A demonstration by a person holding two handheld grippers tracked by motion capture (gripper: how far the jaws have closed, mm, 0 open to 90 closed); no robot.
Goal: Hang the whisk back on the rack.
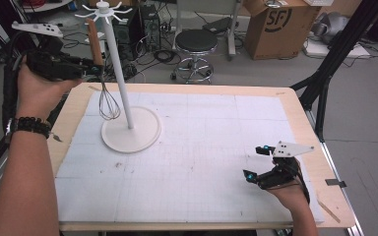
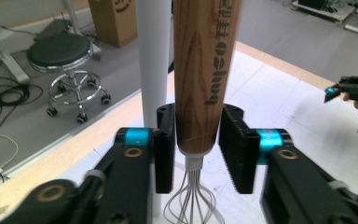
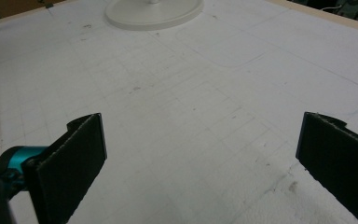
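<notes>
At a desk [image 1: 305, 128] covered with a white gridded mat [image 1: 202, 162], a person lifts a wire whisk [image 1: 107, 101] by its wooden handle [image 2: 205, 70] beside a white hook stand [image 1: 128, 120], apparently to hang it from, or take it off, one of the radial hooks [image 1: 103, 12] at the top of the pole; which of the two cannot be told from this moment. The left tongs [image 2: 196, 158] are raised above the desk's far left corner and bracket the lower end of the handle, just above the metal collar where the wires begin. The left pad lies against the wood, while a thin gap shows at the right pad, so whether the grip is fully closed cannot be told. The whisk hangs upright, wires down, just beside the pole and clear of the stand's round base [image 1: 145, 135], a posture that would keep the handle's top near the hooks. The right tongs [image 1: 265, 164] rest low over the near right part of the mat, their jaws spread wide with nothing between them, parked well apart from the stand, seemingly to stay out of the way. A black stool [image 1: 196, 42] and a cardboard box [image 1: 275, 24] stand on the floor beyond the desk.
</notes>
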